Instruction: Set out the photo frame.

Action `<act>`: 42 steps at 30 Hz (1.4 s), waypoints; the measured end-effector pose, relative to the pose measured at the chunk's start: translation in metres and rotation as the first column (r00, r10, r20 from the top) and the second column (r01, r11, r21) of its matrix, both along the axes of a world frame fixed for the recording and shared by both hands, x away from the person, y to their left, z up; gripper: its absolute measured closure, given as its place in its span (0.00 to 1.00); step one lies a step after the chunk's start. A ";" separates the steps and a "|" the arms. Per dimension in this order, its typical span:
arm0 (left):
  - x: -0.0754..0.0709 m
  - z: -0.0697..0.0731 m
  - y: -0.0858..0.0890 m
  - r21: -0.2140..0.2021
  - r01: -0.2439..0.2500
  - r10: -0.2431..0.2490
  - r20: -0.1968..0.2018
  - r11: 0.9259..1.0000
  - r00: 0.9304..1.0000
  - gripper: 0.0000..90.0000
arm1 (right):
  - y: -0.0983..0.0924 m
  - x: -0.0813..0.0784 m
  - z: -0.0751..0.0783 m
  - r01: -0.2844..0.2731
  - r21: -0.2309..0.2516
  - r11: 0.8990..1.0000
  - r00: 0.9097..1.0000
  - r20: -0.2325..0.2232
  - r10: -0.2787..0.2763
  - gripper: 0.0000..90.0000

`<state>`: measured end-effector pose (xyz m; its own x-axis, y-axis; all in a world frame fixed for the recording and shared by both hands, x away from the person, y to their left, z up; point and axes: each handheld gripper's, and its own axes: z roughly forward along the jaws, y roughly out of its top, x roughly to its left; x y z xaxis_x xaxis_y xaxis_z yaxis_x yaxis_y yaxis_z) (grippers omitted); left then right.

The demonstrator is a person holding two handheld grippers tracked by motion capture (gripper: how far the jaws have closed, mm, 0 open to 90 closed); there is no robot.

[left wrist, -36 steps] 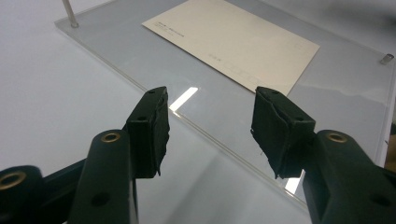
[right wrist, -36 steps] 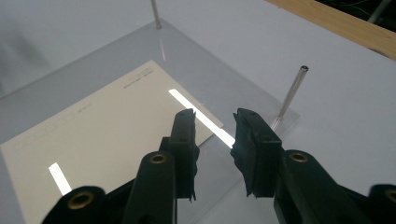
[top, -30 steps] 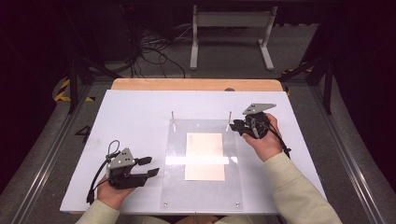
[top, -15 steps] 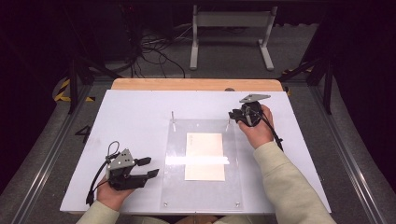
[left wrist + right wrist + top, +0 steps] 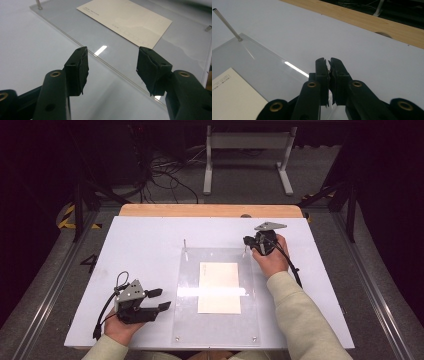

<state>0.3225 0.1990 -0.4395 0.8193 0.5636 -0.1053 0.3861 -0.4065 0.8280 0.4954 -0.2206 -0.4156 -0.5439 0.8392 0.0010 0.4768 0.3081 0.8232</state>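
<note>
A clear acrylic plate (image 5: pixel 220 325) lies in the middle of the white board, with a cream postcard (image 5: pixel 219 287) on it. Thin metal pins stand at its two far corners. My right gripper (image 5: pixel 247 241) is at the far right pin (image 5: pixel 244 252). In the right gripper view its jaws (image 5: pixel 329 62) are shut, with a sliver of metal caught between them. The far left pin (image 5: pixel 227 23) stands free. My left gripper (image 5: pixel 161 299) rests open on the board just left of the plate. In the left gripper view the jaws (image 5: pixel 112 67) frame the plate's edge, empty, with the postcard (image 5: pixel 125 20) beyond.
The white board (image 5: pixel 140 245) sits on a wooden tabletop whose strip (image 5: pixel 210 210) shows along the far edge. Past the table there are cables on the floor and a white metal stand (image 5: pixel 245 150). Dark frame rails run along both sides.
My right gripper has moved away from me and slightly left, onto the far right pin. The left gripper has stayed put.
</note>
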 end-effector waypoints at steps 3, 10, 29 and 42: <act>0.000 0.000 0.000 -0.003 -0.001 0.001 -0.002 1.000 1.000 0.48 | 0.000 0.000 -0.001 0.013 0.010 1.000 1.000 -0.002 -0.013 0.95; -0.002 0.000 -0.001 0.000 -0.002 0.002 0.005 1.000 1.000 0.48 | -0.006 -0.001 -0.010 0.004 0.066 0.998 0.999 0.040 -0.006 0.95; -0.011 0.002 0.002 -0.025 0.005 -0.004 0.034 1.000 0.999 0.46 | -0.012 0.004 -0.022 0.010 0.155 0.988 0.999 0.051 -0.018 0.95; -0.018 0.004 0.003 -0.008 0.030 -0.029 0.110 1.000 0.994 0.38 | -0.017 0.024 -0.024 0.034 0.241 0.970 0.999 -0.035 -0.026 0.95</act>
